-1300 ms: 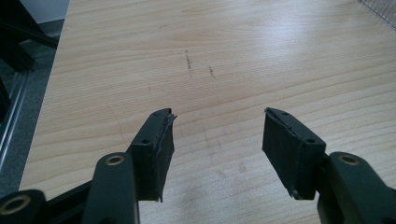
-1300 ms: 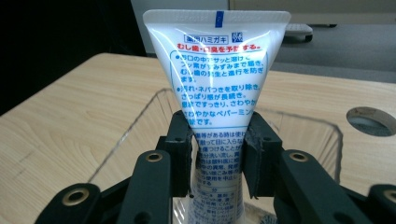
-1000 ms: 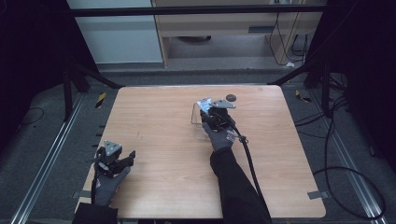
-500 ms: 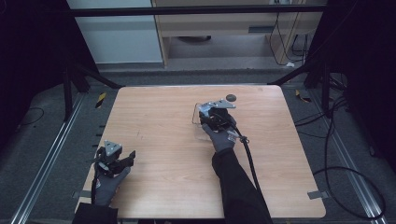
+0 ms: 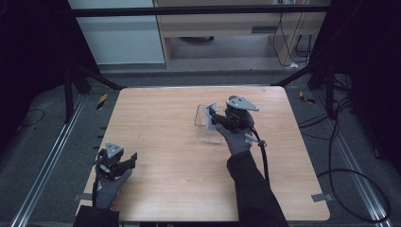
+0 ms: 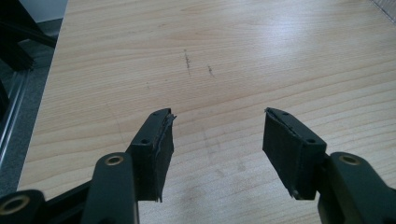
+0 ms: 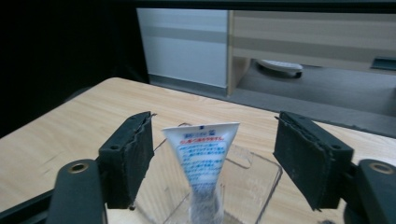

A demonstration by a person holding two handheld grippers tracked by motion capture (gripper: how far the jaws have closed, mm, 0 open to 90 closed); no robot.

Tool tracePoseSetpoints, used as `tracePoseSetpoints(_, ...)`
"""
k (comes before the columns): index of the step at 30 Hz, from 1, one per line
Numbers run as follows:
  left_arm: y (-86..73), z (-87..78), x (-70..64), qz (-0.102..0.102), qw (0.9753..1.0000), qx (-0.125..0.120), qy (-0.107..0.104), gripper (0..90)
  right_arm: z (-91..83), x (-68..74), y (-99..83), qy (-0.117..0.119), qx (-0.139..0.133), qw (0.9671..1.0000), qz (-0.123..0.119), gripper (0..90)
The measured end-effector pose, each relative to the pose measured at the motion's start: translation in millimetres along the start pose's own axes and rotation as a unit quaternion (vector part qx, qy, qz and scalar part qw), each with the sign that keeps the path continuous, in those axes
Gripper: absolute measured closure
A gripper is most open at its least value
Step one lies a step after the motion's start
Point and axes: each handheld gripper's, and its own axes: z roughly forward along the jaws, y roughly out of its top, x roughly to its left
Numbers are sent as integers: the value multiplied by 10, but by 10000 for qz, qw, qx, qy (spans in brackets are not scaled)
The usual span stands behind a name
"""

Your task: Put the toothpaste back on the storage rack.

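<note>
Two hand-held grippers over the wooden bench (image 5: 179,189), one beside a clear container.

Right hand-held gripper (image 7: 212,154) sits near the far middle of the bench, jaws spread wide and gripping nothing; between them, untouched, a white tube (image 7: 201,158) with blue print stands upright, crimped end up, inside a clear plastic container (image 7: 254,179). From the high view that container (image 5: 204,124) rests on the bench just beside the gripper's jaws. Left hand-held gripper (image 6: 217,140) hovers low at the near left corner, jaws apart, bare wood between them.
</note>
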Motion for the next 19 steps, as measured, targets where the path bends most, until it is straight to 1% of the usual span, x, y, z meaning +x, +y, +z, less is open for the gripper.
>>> tracePoseSetpoints(2,1,-1,-3,0,10000,-7,-14,419,-89,-26,5,120,32,9999,-5,249)
tracePoseSetpoints(5,1,-3,-7,0,10000,-10,-22,414,-225,-58,-21,276,113,9995,-121,217)
tracePoseSetpoints(9,0,-2,-10,6,10000,-5,-26,409,-416,-109,-143,416,259,9986,-179,195)
tracePoseSetpoints(10,0,-1,-12,12,10000,-1,-27,407,-481,-136,-202,407,307,9984,-247,188)
tracePoseSetpoints(13,0,3,-13,40,10000,15,-34,397,-640,-222,-375,369,460,9977,-345,175)
tracePoseSetpoints(15,-2,12,-13,54,10000,29,-47,384,-746,-298,-505,316,569,9972,-363,171)
tracePoseSetpoints(19,-3,22,-15,61,9999,54,-70,365,-936,-485,-749,181,679,9974,-165,170)
